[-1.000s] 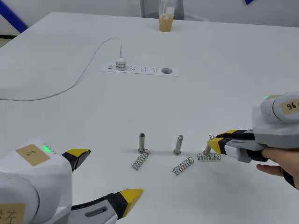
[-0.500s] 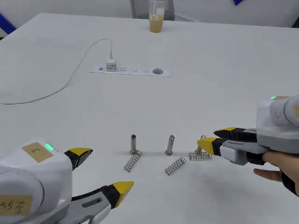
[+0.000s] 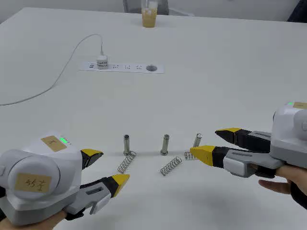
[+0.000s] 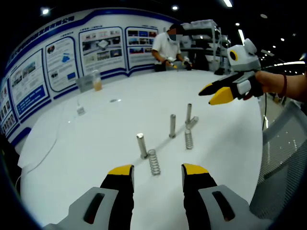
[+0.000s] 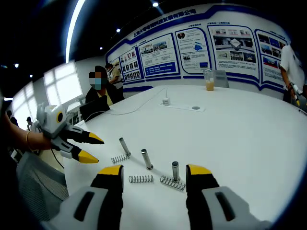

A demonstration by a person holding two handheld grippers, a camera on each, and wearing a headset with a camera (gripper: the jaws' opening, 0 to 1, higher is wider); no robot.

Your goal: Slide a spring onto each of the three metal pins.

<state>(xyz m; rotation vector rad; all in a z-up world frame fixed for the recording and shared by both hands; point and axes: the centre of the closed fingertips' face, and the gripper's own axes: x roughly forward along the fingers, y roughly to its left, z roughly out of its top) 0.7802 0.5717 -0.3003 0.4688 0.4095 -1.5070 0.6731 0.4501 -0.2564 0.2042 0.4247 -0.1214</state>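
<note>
Three upright metal pins stand in a row on the white table: left pin [image 3: 126, 143], middle pin [image 3: 165, 143], right pin [image 3: 197, 140]. A spring lies beside each: one [image 3: 126, 162] by the left pin, one [image 3: 171, 165] in front of the middle pin, and one [image 3: 188, 155] by the right pin, partly behind my right gripper's lower fingertip. My right gripper [image 3: 212, 142] is open just right of the right pin, holding nothing. My left gripper [image 3: 106, 167] is open at the lower left, short of the left spring. In the right gripper view the pins [image 5: 146, 159] and springs [image 5: 141, 179] lie ahead of the jaws.
A white power strip [image 3: 122, 67] with a plugged-in adapter and a cable trailing left lies farther back. A cup of orange drink [image 3: 149, 14] stands at the far table edge. People sit and stand beyond the table [image 5: 268, 143].
My right gripper's jaws have spread wider and its lower tip has come in beside the right pin's spring. The head camera has shifted; the left gripper stays open.
</note>
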